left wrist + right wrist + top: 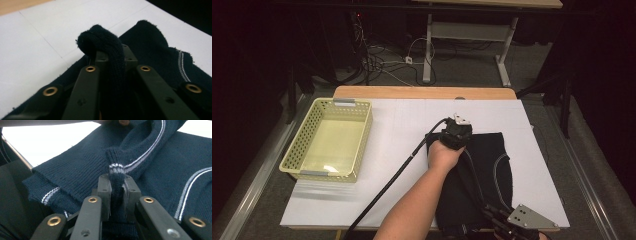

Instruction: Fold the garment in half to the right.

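At the far left of the white-topped bench (402,130) stands a pale yellow perforated plastic basket (297,150), well apart from everything else on the surface.

To its right, near the middle of the bench, a person's left hand (443,155) carries the left gripper (456,131) at the far edge of a dark navy knitted jumper with thin white stripes (492,165). In the left gripper view the jaws stand almost closed, with a rolled fold of the jumper's (155,52) knit rising between them and curling over their tips toward the left. The fabric is pinched between the pads, and the rest of the garment spreads flat on the bench (37,45) beyond and to the right.

The jumper lies on the right half of the bench, running from about its middle down to the near edge.

At the near right corner, the right gripper (492,212), topped by its grey three-cornered plate (529,218), sits at the jumper's near edge. In the right gripper view its jaws are likewise nearly closed, clamped on a ribbed, white-striped edge of the jumper (75,175) that stands upright between the pads, while the folded body of the garment lies beyond and to both sides.
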A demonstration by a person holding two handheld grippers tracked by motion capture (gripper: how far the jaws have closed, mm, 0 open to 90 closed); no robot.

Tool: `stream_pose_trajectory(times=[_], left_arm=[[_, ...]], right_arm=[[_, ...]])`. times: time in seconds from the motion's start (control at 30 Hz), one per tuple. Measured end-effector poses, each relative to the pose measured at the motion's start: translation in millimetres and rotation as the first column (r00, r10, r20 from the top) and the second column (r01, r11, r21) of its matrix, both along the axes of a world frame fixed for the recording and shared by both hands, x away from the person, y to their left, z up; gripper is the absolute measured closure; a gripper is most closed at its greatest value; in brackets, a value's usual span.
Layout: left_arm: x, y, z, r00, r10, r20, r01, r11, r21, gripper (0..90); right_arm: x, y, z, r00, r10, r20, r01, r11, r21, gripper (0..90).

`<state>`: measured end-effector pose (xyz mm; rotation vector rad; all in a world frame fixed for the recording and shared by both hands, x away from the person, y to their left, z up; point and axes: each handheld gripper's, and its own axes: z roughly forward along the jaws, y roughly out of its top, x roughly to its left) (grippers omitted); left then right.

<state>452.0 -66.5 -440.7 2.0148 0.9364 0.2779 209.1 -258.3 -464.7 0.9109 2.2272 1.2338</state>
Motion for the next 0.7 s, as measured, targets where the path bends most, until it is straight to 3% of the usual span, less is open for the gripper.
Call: stream_pose_trajectory(times=[0.13,0.2,0.37,0.43,0.53,0.63,0.7], left_arm=[[-5.8,6.3,4.1,0.9999,0.016,-0.001,-0.016,0.9996,-0.022,57.5],[-7.9,11.7,7.7,0.9998,0.018,-0.006,-0.018,0.9998,-0.007,48.5],[-13.7,30.4,15.5,0.9995,0.026,-0.019,-0.027,0.9991,-0.033,40.7],[-23.6,43.8,18.8,0.9995,0.029,0.014,-0.028,0.9993,-0.023,37.8],[-30.9,54.3,18.3,0.9991,0.027,0.033,-0.026,0.9995,-0.018,33.9],[-46.4,77.3,12.1,0.9976,0.016,0.067,-0.017,0.9998,0.011,30.2],[-54.0,91.4,8.2,0.9970,0.022,0.074,-0.022,0.9998,-0.002,27.9]], right_arm=[[2.3,-2.8,2.0,0.9999,0.009,0.006,-0.009,1.000,0.012,80.3],[2.7,-2.3,2.6,0.9999,0.009,0.007,-0.009,1.000,0.015,80.3],[3.5,-2.1,2.6,0.9999,0.012,0.006,-0.012,1.000,0.016,80.3],[4.1,-1.5,2.9,0.9998,0.016,0.011,-0.016,1.000,0.010,80.3],[4.5,-1.1,3.1,0.9998,0.015,0.012,-0.015,1.000,0.007,80.3],[5.3,-0.1,2.7,0.9999,0.012,0.009,-0.012,1.000,0.008,80.2],[5.6,0.9,2.6,0.9999,0.012,0.010,-0.012,1.000,0.007,80.2]])
